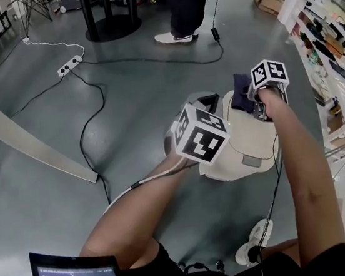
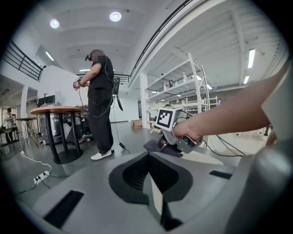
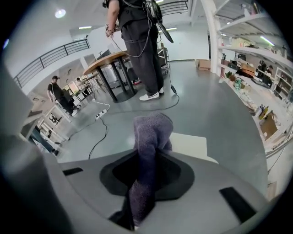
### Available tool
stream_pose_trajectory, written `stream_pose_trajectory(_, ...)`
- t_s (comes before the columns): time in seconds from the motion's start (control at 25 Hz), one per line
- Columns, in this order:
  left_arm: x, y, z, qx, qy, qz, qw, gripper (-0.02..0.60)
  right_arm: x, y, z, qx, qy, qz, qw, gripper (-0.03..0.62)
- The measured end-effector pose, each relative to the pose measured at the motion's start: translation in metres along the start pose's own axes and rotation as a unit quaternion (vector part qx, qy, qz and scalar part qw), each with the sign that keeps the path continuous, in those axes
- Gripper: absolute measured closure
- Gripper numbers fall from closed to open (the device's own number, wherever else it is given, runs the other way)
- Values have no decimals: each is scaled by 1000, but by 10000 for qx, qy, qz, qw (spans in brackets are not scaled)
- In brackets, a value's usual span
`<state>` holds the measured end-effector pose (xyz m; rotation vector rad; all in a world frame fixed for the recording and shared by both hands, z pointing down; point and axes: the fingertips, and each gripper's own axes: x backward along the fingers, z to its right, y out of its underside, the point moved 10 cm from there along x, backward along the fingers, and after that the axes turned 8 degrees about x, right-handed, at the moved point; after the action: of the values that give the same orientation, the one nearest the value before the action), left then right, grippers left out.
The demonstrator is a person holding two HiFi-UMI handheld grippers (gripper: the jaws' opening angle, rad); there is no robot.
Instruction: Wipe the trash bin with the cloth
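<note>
- Head view is showing the trash bin (image 1: 248,138) standing on the grey floor (image 1: 124,109) just in front of the person, with both grippers working at its top.
- The right gripper (image 1: 251,100) is clenching the cloth (image 1: 241,95), a dark purple terry wad. The right gripper view is showing the fabric pinched between the jaws and flopping out past them in a limp fold.
- The cloth is sitting at the bin's far edge, touching the top or hovering just above it; cannot tell which.
- The unwiped top is lying below that gripper and back toward the person. Its long axis is running roughly in line with the right forearm, so the stroke is looking like a pull along it.
- The left gripper (image 1: 215,113) is biting at the bin's left rim. The left gripper view is showing a thin cream edge caught between closed jaws, probably bracing the bin.
- The bin is looking like smooth cream plastic with rounded shoulders and a grey tab (image 1: 251,160) on its near side. It is likely offering little drag and may slide if not held.
</note>
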<state>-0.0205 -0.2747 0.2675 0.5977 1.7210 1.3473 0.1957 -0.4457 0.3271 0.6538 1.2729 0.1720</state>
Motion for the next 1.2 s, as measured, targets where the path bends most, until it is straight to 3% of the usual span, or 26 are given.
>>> stream_pose_trajectory(0.28,-17,2,0,-87,-35,-97,9999,581,-10,-8,2,322,101,-335,9989,514)
stream_pose_trajectory(0.64,-32,14,23,-227,40,-260,9994,581,-6,2,33,216,107,-248,9994,514)
stream_pose_trajectory(0.8,-32,18,26,-583,100,-282,9978,581,0,5,43,234,234,-276,9991,514)
stream_pose_trajectory(1.0,-33,16,22,-320,215,-293,9988,581,10,11,61,145,425,-333,9984,514)
stream_pose_trajectory(1.2,-36,17,27,-415,223,-330,9983,581,20,22,83,-28,591,-280,9979,514)
